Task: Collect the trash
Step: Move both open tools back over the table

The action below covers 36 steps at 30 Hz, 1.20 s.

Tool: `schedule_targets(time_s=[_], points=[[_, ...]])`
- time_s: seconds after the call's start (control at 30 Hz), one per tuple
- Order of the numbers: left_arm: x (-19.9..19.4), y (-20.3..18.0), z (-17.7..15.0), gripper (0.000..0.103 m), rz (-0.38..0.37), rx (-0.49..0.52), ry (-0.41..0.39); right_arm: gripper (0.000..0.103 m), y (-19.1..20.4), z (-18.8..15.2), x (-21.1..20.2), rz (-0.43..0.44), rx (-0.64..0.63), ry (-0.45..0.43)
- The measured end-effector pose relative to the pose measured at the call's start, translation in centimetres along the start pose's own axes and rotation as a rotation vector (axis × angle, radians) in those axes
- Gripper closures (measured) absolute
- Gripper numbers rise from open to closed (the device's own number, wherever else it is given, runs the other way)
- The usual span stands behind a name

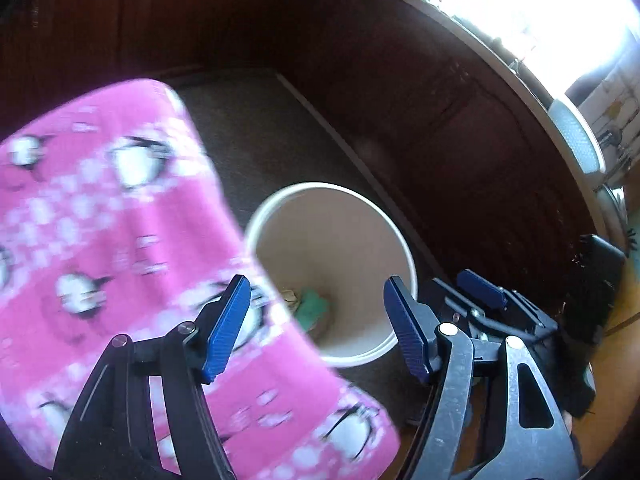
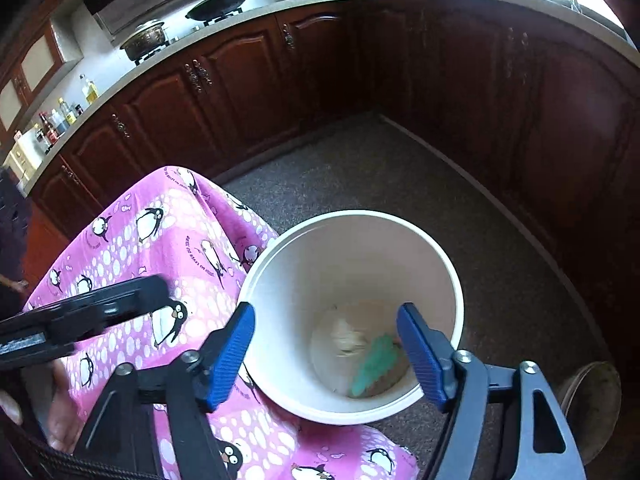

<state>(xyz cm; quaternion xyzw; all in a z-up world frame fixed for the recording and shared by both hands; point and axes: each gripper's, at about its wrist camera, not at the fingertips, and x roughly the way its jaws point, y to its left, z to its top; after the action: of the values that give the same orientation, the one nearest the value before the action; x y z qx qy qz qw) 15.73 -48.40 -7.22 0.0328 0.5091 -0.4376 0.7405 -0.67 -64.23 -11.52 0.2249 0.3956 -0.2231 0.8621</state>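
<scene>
Both grippers hang over the white bin point(image 2: 352, 276), holding nothing. The left gripper point(image 1: 320, 324) and right gripper point(image 2: 326, 354) have wide-apart fingers. Crumpled paper point(image 2: 346, 336) and green trash point(image 2: 376, 364) lie at the bin's bottom.

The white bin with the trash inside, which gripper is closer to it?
Right, by a little. The right gripper, open and empty, hangs over the white bin's mouth. The left gripper, open too, sits toward the rim beside the pink penguin cloth.
</scene>
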Motion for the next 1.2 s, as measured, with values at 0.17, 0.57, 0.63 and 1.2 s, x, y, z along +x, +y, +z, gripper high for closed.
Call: schedule_targets(time_s=[0.17, 0.57, 0.63, 1.2], points=[[-6.9, 2.6, -2.7, 0.035, 0.144, 0.023, -0.098, 0.028, 2.2, -0.8, -0.5, -0.061, -0.039, 0.001], [-19.7, 11.7, -13.6, 0.035, 0.314, 0.004, -0.201, 0.016, 12.6, -3.2, -5.2, -0.019, -0.102, -0.095], [-21.6, 13.5, -15.1, 0.035, 0.322, -0.035, -0.224, 0.016, 15.3, -4.1, -5.7, -0.01, -0.139, -0.095], [-29.1, 24.3, -22.8, 0.035, 0.431, -0.289, -0.259, 0.016, 39.4, -10.3, -1.2, 0.378, -0.606, 0.111]])
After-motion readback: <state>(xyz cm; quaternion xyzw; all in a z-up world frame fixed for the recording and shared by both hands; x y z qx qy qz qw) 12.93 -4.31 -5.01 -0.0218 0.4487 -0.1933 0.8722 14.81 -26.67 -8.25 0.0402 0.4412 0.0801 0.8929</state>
